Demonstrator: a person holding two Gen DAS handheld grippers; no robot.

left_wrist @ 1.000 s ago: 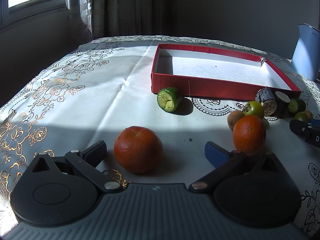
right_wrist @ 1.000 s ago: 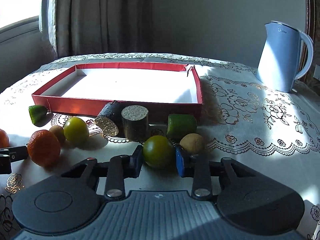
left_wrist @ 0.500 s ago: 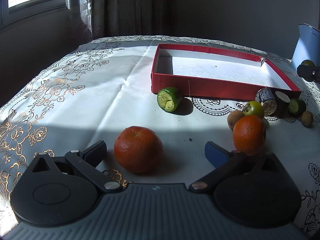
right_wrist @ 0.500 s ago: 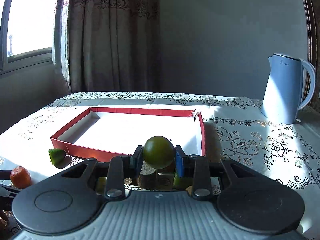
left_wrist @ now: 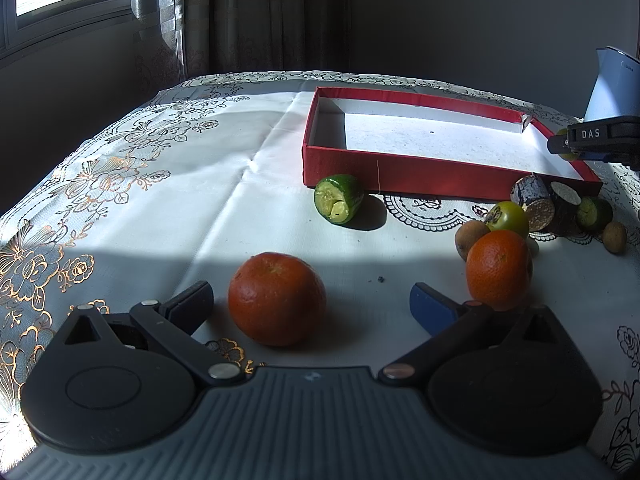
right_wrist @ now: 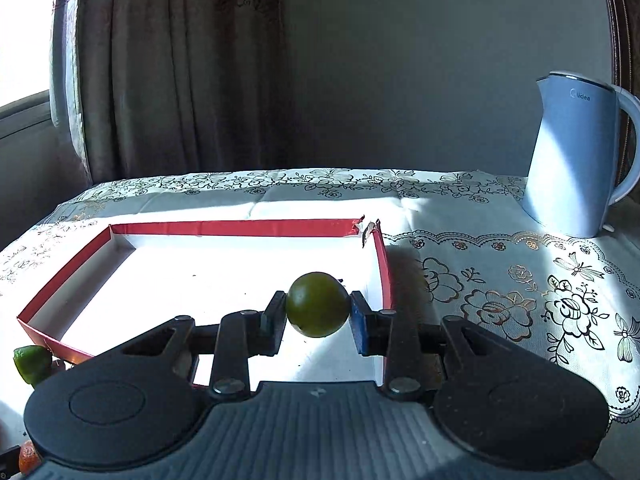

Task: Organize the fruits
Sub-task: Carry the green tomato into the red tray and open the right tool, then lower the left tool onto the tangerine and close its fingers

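My right gripper [right_wrist: 317,312] is shut on a round green fruit [right_wrist: 317,304] and holds it above the right part of the red tray [right_wrist: 248,227]. It shows at the right edge of the left wrist view [left_wrist: 568,145]. My left gripper [left_wrist: 312,300] is open on the table, with an orange [left_wrist: 277,298] between its fingers. A second orange [left_wrist: 498,268], a cut green fruit [left_wrist: 338,203], a green-yellow fruit [left_wrist: 508,217], small brown fruits [left_wrist: 466,235] and dark cut pieces [left_wrist: 536,196] lie in front of the red tray [left_wrist: 400,170].
A pale blue kettle [right_wrist: 576,156] stands at the back right of the table. A floral tablecloth [left_wrist: 120,184] covers the table. A curtain [right_wrist: 168,64] and window are behind it. The table drops off at the left edge.
My right gripper has lifted the green fruit off the table and carried it forward over the red tray. My left gripper and the orange have not moved.
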